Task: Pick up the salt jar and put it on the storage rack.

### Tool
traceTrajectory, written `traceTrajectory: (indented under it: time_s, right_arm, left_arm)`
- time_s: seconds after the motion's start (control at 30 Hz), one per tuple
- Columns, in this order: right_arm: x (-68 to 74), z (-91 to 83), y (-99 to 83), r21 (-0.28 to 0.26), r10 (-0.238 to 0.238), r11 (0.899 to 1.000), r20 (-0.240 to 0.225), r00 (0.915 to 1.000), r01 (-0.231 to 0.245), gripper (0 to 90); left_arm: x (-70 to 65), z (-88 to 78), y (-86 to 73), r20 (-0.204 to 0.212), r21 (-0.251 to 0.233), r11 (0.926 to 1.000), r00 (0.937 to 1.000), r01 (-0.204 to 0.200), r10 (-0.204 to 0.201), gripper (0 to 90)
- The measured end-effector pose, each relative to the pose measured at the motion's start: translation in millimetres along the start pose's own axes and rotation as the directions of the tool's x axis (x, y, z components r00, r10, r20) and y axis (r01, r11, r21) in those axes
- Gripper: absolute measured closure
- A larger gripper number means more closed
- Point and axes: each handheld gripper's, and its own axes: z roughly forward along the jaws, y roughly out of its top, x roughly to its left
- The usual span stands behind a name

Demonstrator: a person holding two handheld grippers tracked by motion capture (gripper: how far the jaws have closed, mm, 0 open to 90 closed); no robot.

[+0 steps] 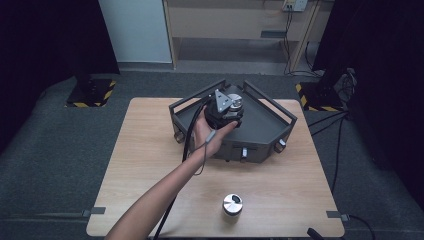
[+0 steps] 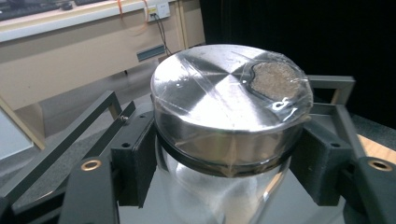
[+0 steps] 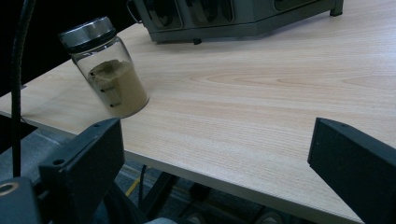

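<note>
Jar (image 2: 231, 107) | pinched in left jaws above rack (image 1: 260, 127) | right jaws spread

Glass, brushed metal, pale wood
Glossy glass jar (image 2: 224, 186) with brushed metal lid (image 2: 219, 88) under clear film; smooth wood-grain bench (image 3: 261, 93); matt grey rack (image 1: 260, 122).

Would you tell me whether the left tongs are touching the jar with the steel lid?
Touching: the left gripper view shows the left tongs pressed against both sides of the jar.
</note>
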Motion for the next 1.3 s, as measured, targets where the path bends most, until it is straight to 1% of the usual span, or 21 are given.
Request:
traceTrajectory:
  time_s: [0.07,0.13,0.37,0.43,0.53,0.77,0.97,1.1,1.3]
  right_arm:
    - [0.0,0.0,0.2,0.001,0.001,1.000,0.000,1.0000,-0.001,4.3]
    - [0.0,0.3,0.1,0.001,0.002,1.000,0.000,1.0000,-0.002,4.3]
    - [0.3,0.9,-0.1,0.004,0.004,1.000,0.001,1.0000,-0.004,4.3]
    - [0.2,1.1,-0.1,0.004,0.003,1.000,0.003,1.0000,-0.003,4.3]
    - [0.4,1.4,-0.1,0.004,0.004,1.000,0.004,1.0000,-0.004,4.3]
    - [0.5,1.5,-0.3,0.005,0.003,1.000,0.005,1.0000,-0.003,4.3]
    - [-0.3,1.6,-0.6,0.007,0.008,1.000,0.005,1.0000,-0.008,4.3]
    - [-0.8,1.6,-0.8,0.006,0.008,1.000,0.003,1.0000,-0.008,4.3]
    - [-2.0,2.1,-1.0,0.013,0.010,1.000,-0.002,0.9999,-0.010,4.3]
  left_arm:
    - [1.3,2.4,-0.6,-0.002,0.002,1.0000,1.0000,0.002,-0.002,30.5]
    - [5.1,9.8,-2.7,-0.010,0.010,0.9999,0.9999,0.005,-0.005,30.5]
    - [11.2,20.8,-1.7,-0.014,0.014,0.9999,0.9999,0.008,-0.007,30.5]
    - [11.6,24.3,-1.0,-0.018,0.009,0.9999,0.9998,0.013,-0.013,30.5]
    - [13.0,29.7,1.3,-0.020,0.010,0.9999,0.9998,0.008,-0.008,30.5]
    - [14.2,44.9,1.8,-0.027,0.014,0.9996,0.9994,0.024,-0.024,30.5]
    - [14.4,56.0,-0.2,-0.031,0.030,0.9992,0.9992,0.028,-0.027,30.5]
    - [15.5,59.9,-1.9,-0.032,0.038,0.9988,0.9991,0.030,-0.029,30.5]
    - [17.2,66.8,-5.1,-0.029,0.061,0.9969,0.9984,0.050,-0.048,30.5]
